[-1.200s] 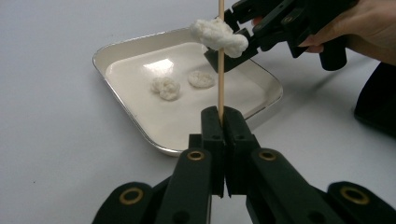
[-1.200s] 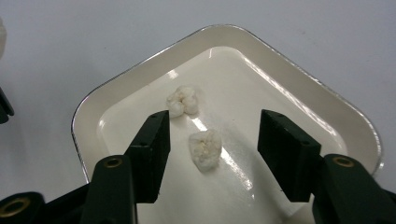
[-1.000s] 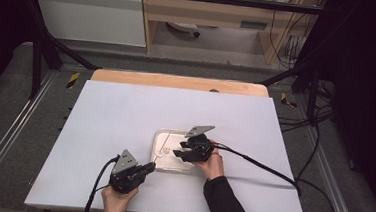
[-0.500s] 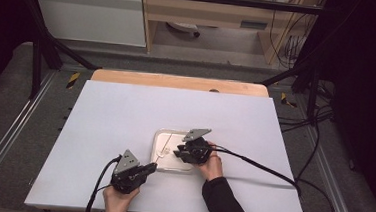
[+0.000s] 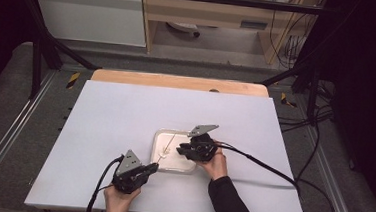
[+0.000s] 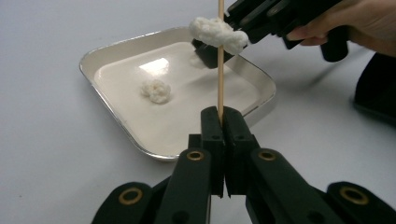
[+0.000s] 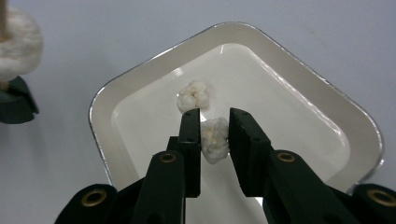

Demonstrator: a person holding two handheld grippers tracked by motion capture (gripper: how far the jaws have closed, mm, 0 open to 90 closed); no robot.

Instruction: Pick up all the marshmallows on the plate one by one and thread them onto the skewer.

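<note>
Wooden skewer (image 6: pixel 220 56) stands upright — clamped in left tongs (image 6: pixel 223 122), tip upward.

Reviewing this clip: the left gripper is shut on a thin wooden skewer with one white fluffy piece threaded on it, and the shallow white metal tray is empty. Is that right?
Not quite. The shallow white metal tray is not empty: the right gripper view shows two white fluffy pieces in it, one lying free and one between the right gripper's jaws. The rest holds: the left gripper is shut on the thin wooden skewer, one piece threaded.
</note>
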